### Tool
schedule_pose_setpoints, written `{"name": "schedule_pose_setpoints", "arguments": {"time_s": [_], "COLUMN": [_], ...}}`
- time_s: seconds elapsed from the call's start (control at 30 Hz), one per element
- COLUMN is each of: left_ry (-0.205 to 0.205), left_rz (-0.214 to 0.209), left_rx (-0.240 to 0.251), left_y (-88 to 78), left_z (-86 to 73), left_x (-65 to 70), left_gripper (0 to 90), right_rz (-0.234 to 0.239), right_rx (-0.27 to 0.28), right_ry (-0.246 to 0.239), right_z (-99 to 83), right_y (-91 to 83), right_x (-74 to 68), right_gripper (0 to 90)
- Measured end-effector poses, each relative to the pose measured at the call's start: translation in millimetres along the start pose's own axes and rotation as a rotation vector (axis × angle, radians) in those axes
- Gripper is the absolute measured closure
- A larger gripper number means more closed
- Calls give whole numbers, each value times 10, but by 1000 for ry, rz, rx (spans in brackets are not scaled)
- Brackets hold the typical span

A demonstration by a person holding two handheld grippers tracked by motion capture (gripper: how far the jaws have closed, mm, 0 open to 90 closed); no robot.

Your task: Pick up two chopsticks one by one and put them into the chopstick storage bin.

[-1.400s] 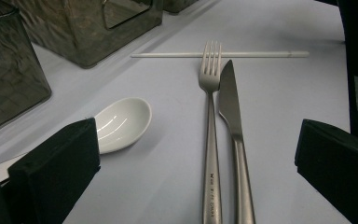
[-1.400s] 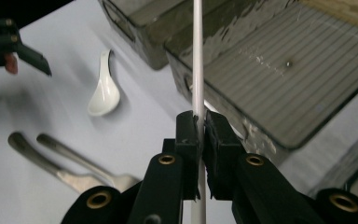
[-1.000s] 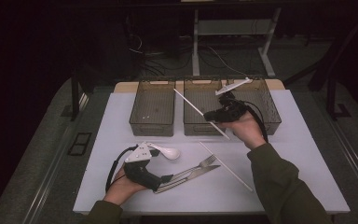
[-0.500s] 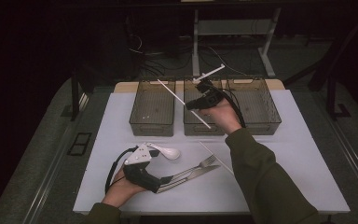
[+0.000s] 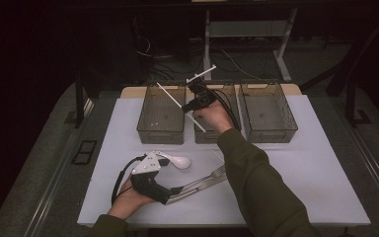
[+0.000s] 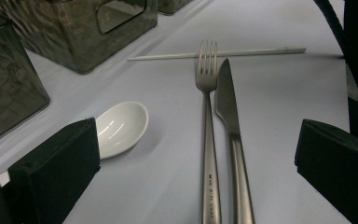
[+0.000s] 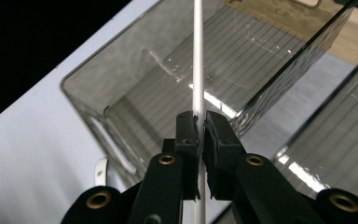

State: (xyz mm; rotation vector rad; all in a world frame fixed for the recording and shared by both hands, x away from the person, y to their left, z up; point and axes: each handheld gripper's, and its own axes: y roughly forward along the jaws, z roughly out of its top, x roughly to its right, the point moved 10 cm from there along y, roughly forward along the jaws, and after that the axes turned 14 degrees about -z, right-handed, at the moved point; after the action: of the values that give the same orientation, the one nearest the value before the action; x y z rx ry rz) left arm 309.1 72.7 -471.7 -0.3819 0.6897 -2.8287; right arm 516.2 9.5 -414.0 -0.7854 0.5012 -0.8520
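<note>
My right gripper (image 5: 189, 107) hangs over the back bins, shut on a white chopstick (image 5: 170, 95). In the right gripper view the chopstick (image 7: 198, 60) runs up from the pinched jaws (image 7: 200, 126) over the clear left bin (image 7: 135, 107). My left gripper (image 5: 175, 191) rests on the white mat near the front, jaws open wide. A fork (image 6: 207, 116) and a knife (image 6: 228, 112) lie side by side ahead between its fingers (image 6: 56, 172). A white spoon (image 6: 121, 126) lies just left of them, and a second chopstick (image 6: 214, 54) lies across beyond the fork tines.
Three clear bins stand in a row at the back: left (image 5: 160, 129), middle (image 5: 205, 138) behind my right hand, right (image 5: 268, 129). The white mat (image 5: 316, 168) covers the table. Dark floor, cables and table legs lie beyond.
My right hand has carried the chopstick leftward, from over the right side of the bins to over the left bin. The left gripper and the cutlery have stayed put.
</note>
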Motion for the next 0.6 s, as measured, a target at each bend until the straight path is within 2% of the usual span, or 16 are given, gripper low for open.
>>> {"name": "schedule_pose_setpoints", "arguments": {"time_s": [0.2, 0.37, 0.6], "left_ry": [1, 1, 2], "left_rz": [-2, -5, -6], "left_rx": [-4, -1, 0], "left_y": [6, 9, 11], "left_z": [-4, 1, 6], "left_x": [6, 14, 18], "left_gripper": [0, 0, 0], "right_rz": [-20, -29, -62], "right_rx": [-19, -34, -70], "right_ry": [16, 33, 42], "right_z": [78, 153, 158], "right_y": [204, 305, 447], "right_x": [-63, -111, -145], "right_gripper": [841, 841, 840]}}
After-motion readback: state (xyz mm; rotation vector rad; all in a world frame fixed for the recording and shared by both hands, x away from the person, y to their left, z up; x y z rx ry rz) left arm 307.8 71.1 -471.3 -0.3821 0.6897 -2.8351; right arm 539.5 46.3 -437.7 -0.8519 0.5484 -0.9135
